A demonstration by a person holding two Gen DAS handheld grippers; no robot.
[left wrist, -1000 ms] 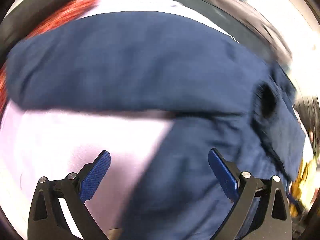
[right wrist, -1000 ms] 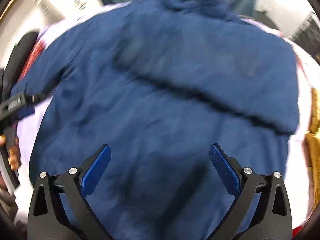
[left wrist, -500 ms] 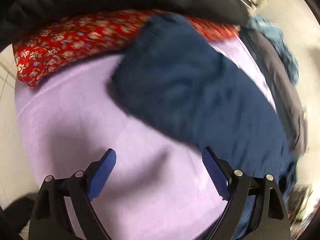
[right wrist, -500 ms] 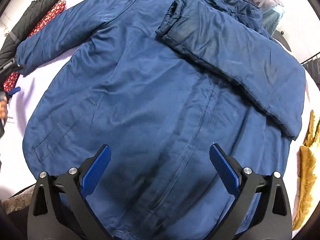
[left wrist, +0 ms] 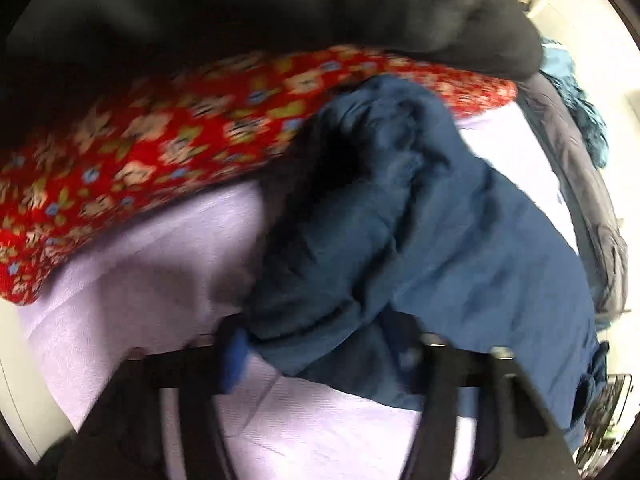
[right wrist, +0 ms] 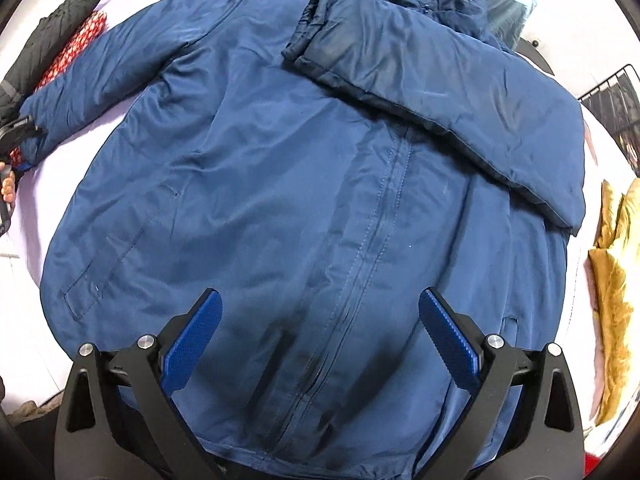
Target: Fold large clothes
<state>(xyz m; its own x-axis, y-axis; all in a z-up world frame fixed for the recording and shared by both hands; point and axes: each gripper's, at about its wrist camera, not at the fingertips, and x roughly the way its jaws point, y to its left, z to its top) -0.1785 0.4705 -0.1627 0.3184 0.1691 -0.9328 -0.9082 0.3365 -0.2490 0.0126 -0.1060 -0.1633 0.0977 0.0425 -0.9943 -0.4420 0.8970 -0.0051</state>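
Observation:
A large navy blue jacket (right wrist: pixel 304 184) lies front-up on a lilac sheet (left wrist: pixel 132 280), zipper down the middle. Its right sleeve (right wrist: pixel 460 88) is folded across the chest. Its left sleeve (right wrist: pixel 104 80) stretches out to the far left. In the left wrist view my left gripper (left wrist: pixel 320 356) is at that sleeve's cuff (left wrist: pixel 360 240), with the cuff fabric bunched between its blue pads; the frame is blurred. In the right wrist view my right gripper (right wrist: pixel 318 340) is open and empty, above the jacket's lower front.
A red floral cloth (left wrist: pixel 160 140) and a black padded garment (left wrist: pixel 280 12) lie just beyond the left cuff. A grey and a teal garment (left wrist: pixel 576 120) lie at the far side. A mustard cloth (right wrist: pixel 612 280) lies right of the jacket.
My left gripper has swung from the jacket body out to the left cuff and closed in on it, bunching the fabric. My right gripper has steadied above the hem, still open.

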